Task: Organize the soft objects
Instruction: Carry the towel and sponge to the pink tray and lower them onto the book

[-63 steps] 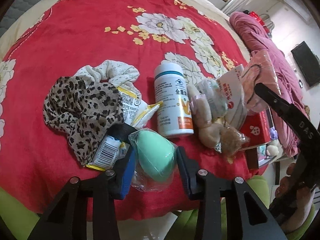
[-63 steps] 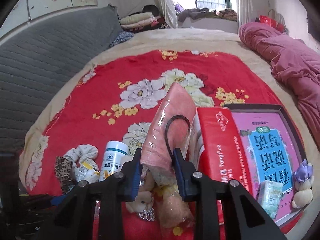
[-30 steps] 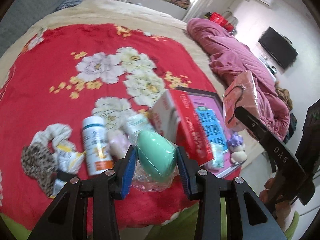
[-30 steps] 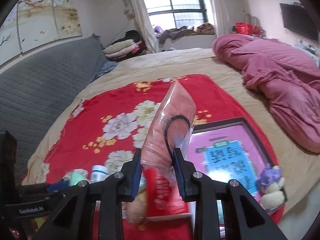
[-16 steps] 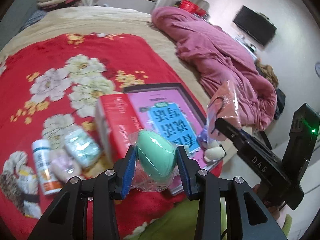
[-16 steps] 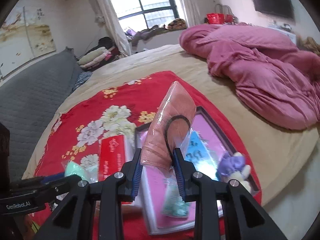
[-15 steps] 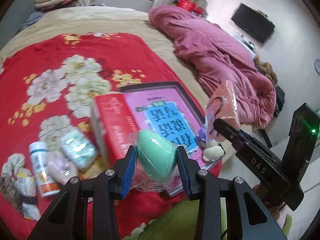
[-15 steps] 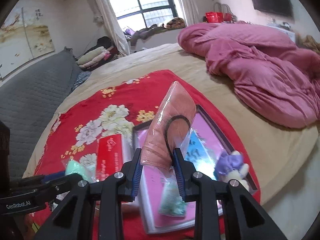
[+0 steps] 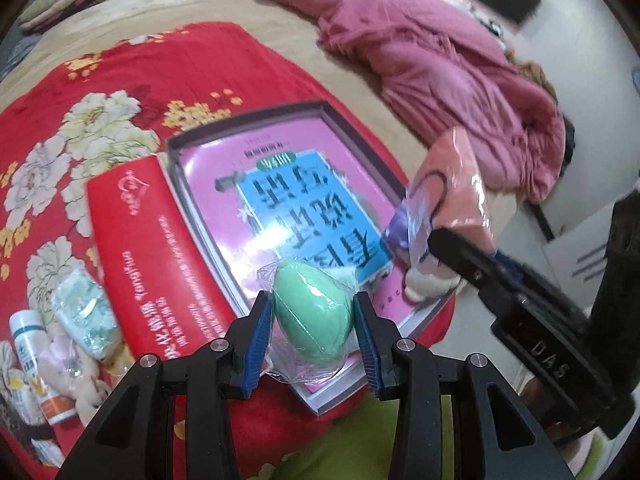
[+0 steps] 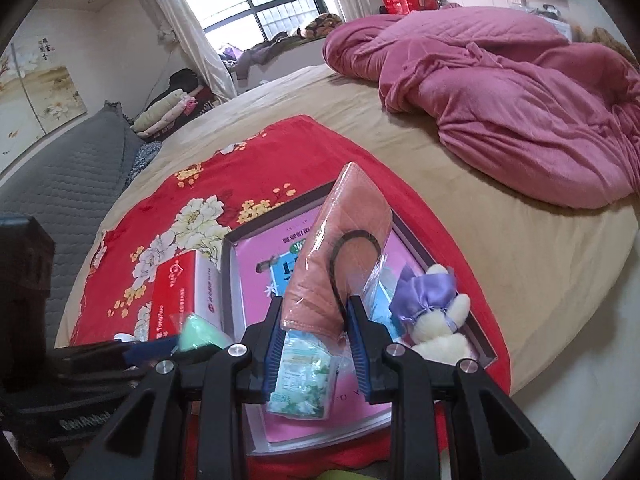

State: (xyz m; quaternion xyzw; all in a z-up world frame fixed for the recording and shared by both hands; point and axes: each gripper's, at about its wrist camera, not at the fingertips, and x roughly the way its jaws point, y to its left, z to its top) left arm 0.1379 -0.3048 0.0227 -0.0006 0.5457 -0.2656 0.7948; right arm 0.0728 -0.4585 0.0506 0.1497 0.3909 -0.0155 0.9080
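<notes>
Currently, the left gripper is clamping a mint-green egg-shaped sponge in clear crinkled wrap between its blue pads, hanging over the near corner of the shallow box. The right gripper is pinching, jaws nearly together, a salmon-pink folded cloth in clear plastic with a black loop across its face; this packet is standing upright above the same box.

Lying inside the box: a pink and blue printed sheet, a pale green tissue pack just under the right jaws, and a cream plush toy in a purple dress against the box's right wall.

Sitting beside the box on the left, touching it: a red carton. Further left: another green tissue pack, a white bottle, small plush pieces, blurred.

Spreading underneath is a red floral blanket, its edge falling away just past the box's near corner; beige bedding beyond is lying open up to the heaped pink quilt
</notes>
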